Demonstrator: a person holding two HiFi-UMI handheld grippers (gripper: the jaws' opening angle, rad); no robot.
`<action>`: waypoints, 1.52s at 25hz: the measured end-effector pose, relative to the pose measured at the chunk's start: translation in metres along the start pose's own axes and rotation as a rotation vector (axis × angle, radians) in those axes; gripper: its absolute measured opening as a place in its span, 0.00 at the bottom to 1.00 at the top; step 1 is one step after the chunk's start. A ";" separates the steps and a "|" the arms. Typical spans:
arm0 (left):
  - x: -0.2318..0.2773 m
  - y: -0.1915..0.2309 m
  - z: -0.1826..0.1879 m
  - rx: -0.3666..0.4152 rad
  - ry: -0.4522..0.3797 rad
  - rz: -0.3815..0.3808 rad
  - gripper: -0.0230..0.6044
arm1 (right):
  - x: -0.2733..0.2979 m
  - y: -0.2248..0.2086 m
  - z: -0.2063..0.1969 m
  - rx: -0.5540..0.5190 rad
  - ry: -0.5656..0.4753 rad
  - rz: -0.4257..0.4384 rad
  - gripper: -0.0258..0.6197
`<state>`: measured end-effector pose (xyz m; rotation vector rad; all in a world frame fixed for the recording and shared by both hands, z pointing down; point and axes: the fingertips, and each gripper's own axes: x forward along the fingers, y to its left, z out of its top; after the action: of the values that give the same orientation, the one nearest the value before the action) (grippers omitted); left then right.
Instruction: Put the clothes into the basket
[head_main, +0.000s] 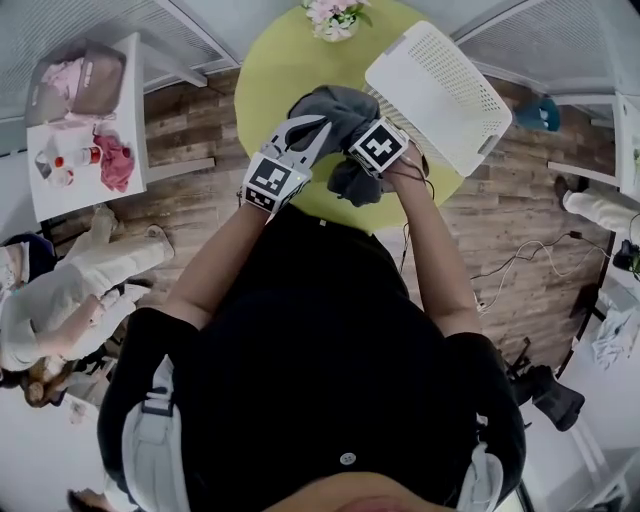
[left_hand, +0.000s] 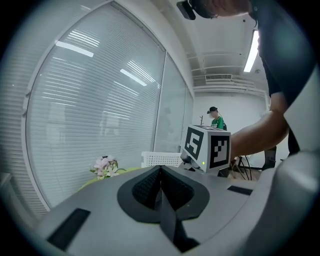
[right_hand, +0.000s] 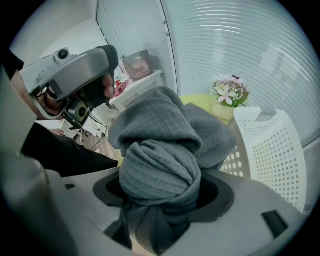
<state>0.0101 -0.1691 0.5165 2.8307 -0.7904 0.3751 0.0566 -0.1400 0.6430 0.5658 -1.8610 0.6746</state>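
Grey cloth (right_hand: 155, 130) clamped, right hand-held gripper (right_hand: 161, 197) downturned

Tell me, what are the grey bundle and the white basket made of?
The grey cloth looks like soft, matte woven or knitted fabric: it shows fine ribbed texture and bunches into folds. The white basket looks like hard, smooth plastic: its stiff walls carry even rows of small holes.

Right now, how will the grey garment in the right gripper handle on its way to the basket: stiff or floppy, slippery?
Probably floppy: the grey garment bunches and folds over the right gripper. Likely light, since one pinch holds it up. Its textured weave looks grippy, so slipping seems unlikely.
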 end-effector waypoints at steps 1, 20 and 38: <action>0.001 -0.005 0.005 0.003 -0.005 -0.007 0.05 | -0.008 0.000 -0.003 -0.002 -0.001 0.001 0.58; 0.036 -0.056 0.093 0.113 -0.045 -0.086 0.05 | -0.129 -0.029 -0.019 -0.057 -0.008 -0.082 0.58; 0.109 -0.058 0.152 0.169 -0.125 -0.150 0.05 | -0.220 -0.156 -0.027 -0.110 0.032 -0.370 0.58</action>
<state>0.1606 -0.2087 0.3972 3.0734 -0.5876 0.2561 0.2554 -0.2187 0.4766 0.7963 -1.6901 0.3322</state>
